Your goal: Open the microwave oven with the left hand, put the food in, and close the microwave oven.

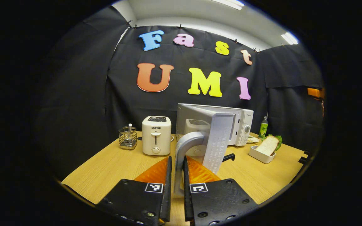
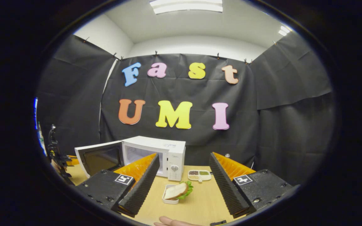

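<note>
L gripper (image 1: 177, 175) is clamped on the microwave door handle (image 1: 184, 147), both fingers pressing the pale curved bar between them, low centre of the left gripper view. The door (image 1: 214, 138) stands swung out toward the camera, edge-on, w/ the microwave (image 1: 242, 125) body behind it on the wooden table (image 1: 112, 166). Just left of the door sits a white toaster (image 1: 156, 135), and left of that a wire holder (image 1: 128, 138) w/ a utensil standing in it. Right of the microwave: a green bottle (image 1: 263, 127) at the back, and nearer, a white dish (image 1: 260, 154) holding the sandwich (image 1: 270, 144), bread w/ green leaf showing. R gripper (image 2: 184, 175) hangs above the table w/ fingers spread wide apart, nothing between them. In the right gripper view the sandwich dish (image 2: 168, 198) lies on the table betw. the two fingers but farther off, in front of the microwave (image 2: 168, 153); a small divided tray (image 2: 199, 175) lies just beside the microwave's control side. Door (image 2: 101, 157) is open to the left, cavity visible. A fingertip (image 2: 171, 222) pokes in at the bottom edge.
</note>
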Tool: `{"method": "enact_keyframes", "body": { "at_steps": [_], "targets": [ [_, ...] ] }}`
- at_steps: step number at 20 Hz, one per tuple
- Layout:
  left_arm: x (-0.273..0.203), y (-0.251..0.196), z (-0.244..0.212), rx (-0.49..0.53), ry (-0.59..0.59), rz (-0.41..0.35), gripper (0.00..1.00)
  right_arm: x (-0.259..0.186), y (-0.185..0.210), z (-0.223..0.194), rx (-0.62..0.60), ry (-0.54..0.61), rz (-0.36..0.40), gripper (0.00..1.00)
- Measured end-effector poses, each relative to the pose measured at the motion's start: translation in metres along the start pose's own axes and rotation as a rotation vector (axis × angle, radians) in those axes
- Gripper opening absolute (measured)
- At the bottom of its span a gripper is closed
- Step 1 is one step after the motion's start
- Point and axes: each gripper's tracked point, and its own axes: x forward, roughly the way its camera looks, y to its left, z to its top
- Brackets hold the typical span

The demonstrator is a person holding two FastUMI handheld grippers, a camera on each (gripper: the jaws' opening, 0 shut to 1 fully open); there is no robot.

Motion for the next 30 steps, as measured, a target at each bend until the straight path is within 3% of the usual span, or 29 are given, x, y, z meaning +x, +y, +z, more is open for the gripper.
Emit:
{"method": "enact_keyframes", "body": {
  "at_steps": [1, 2, 3, 4, 5, 7, 8, 9, 10, 11, 12, 13, 16, 19, 23, 24, 25, 26, 27, 28, 29, 30],
  "targets": [
    [-0.005, 0.009, 0.003, 0.006, -0.003, 0.01, 0.29, 0.001, -0.002, -0.003, -0.001, 0.007, -0.002, 1.0],
    [-0.011, 0.022, 0.002, 0.012, 0.002, 0.032, 0.36, 0.003, -0.005, -0.005, -0.001, 0.012, -0.006, 1.0],
    [-0.016, 0.032, -0.001, 0.012, 0.017, 0.061, 0.58, 0.006, -0.009, -0.006, -0.004, 0.019, -0.011, 0.96],
    [-0.021, 0.039, -0.002, 0.013, 0.028, 0.092, 0.68, 0.009, -0.011, -0.009, -0.011, 0.03, -0.014, 1.0],
    [-0.029, 0.044, 0.001, 0.018, 0.039, 0.123, 0.87, 0.012, -0.014, -0.013, -0.019, 0.043, -0.017, 1.0],
    [-0.043, 0.051, 0.013, 0.032, 0.032, 0.19, 0.89, 0.021, -0.021, -0.019, -0.029, 0.071, -0.017, 0.96],
    [-0.051, 0.047, 0.021, 0.034, 0.028, 0.212, 0.76, 0.027, -0.023, -0.021, -0.032, 0.086, -0.013, 0.96],
    [-0.056, 0.041, 0.03, 0.042, 0.017, 0.218, 0.83, 0.034, -0.026, -0.025, -0.034, 0.102, -0.009, 1.0],
    [-0.061, 0.034, 0.039, 0.054, 0.003, 0.224, 0.98, 0.042, -0.028, -0.028, -0.034, 0.121, -0.003, 0.96],
    [-0.064, 0.026, 0.051, 0.062, -0.019, 0.223, 0.87, 0.049, -0.03, -0.032, -0.034, 0.144, 0.01, 0.96],
    [-0.067, 0.017, 0.062, 0.061, -0.038, 0.223, 0.87, 0.06, -0.035, -0.038, -0.034, 0.173, 0.023, 0.96],
    [-0.07, 0.012, 0.073, 0.054, -0.053, 0.235, 0.95, 0.069, -0.038, -0.045, -0.039, 0.208, 0.038, 0.96],
    [-0.078, -0.002, 0.095, 0.038, -0.065, 0.278, 0.95, 0.101, -0.059, -0.071, -0.025, 0.348, 0.084, 1.0],
    [-0.082, -0.018, 0.119, 0.058, -0.101, 0.291, 0.95, 0.134, -0.078, -0.106, 0.043, 0.512, 0.13, 0.96],
    [-0.082, -0.035, 0.143, 0.041, -0.134, 0.311, 0.95, 0.168, -0.073, -0.157, 0.216, 0.737, 0.268, 1.0],
    [-0.079, -0.039, 0.147, 0.032, -0.136, 0.316, 0.95, 0.176, -0.071, -0.169, 0.251, 0.786, 0.302, 0.9],
    [-0.076, -0.042, 0.15, 0.019, -0.131, 0.326, 1.0, 0.183, -0.073, -0.181, 0.28, 0.826, 0.318, 0.98],
    [-0.075, -0.044, 0.155, 0.015, -0.135, 0.334, 0.95, 0.189, -0.071, -0.192, 0.298, 0.87, 0.342, 0.87],
    [-0.073, -0.047, 0.162, 0.021, -0.145, 0.339, 0.95, 0.191, -0.069, -0.202, 0.321, 0.911, 0.368, 0.96],
    [-0.072, -0.048, 0.168, 0.032, -0.152, 0.348, 0.95, 0.195, -0.064, -0.21, 0.352, 0.952, 0.411, 0.96],
    [-0.071, -0.049, 0.174, 0.037, -0.16, 0.359, 0.95, 0.194, -0.057, -0.218, 0.384, 0.993, 0.451, 0.84],
    [-0.07, -0.052, 0.181, 0.042, -0.172, 0.363, 0.95, 0.198, -0.052, -0.224, 0.42, 1.024, 0.485, 0.84]
  ]
}}
